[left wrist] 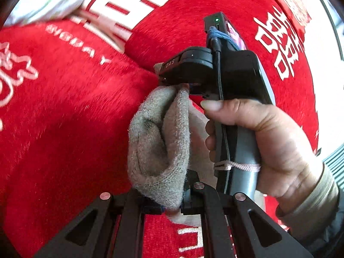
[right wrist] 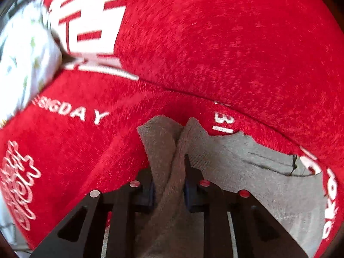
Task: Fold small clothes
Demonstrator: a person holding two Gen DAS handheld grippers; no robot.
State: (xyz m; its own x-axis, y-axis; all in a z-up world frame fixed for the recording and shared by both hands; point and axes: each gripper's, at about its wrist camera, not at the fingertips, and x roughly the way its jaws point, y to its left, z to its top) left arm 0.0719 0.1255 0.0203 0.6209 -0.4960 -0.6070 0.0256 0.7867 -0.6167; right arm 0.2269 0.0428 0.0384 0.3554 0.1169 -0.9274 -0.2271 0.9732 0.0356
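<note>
Work surface: red plush cloth [right wrist: 215, 43], short brushed nap, printed with large white characters and Latin lettering; one raised fold runs across it.

Task item: grey knit sock [left wrist: 159, 142], fuzzy, pilled surface, bunched into soft vertical folds. In the left wrist view it hangs between the two tools, above the red cloth. In the right wrist view a flatter, lighter grey stretch of it [right wrist: 258, 172] lies on the cloth to the right, with a dark seam line across it.

Left tool [left wrist: 172, 209]: black jaws nearly closed, pinching the lower end of the sock.

Right tool [right wrist: 169, 193]: jaws drawn in on a twisted band of the sock, blue pads pressing it from both sides. In the left wrist view this tool [left wrist: 172, 83] meets the top of the sock; a hand [left wrist: 258, 142] wraps its grey handle, with a pale cuff at the wrist.

Far left: a white, faintly patterned fabric [right wrist: 23, 60], blurred, resting on the cloth.
</note>
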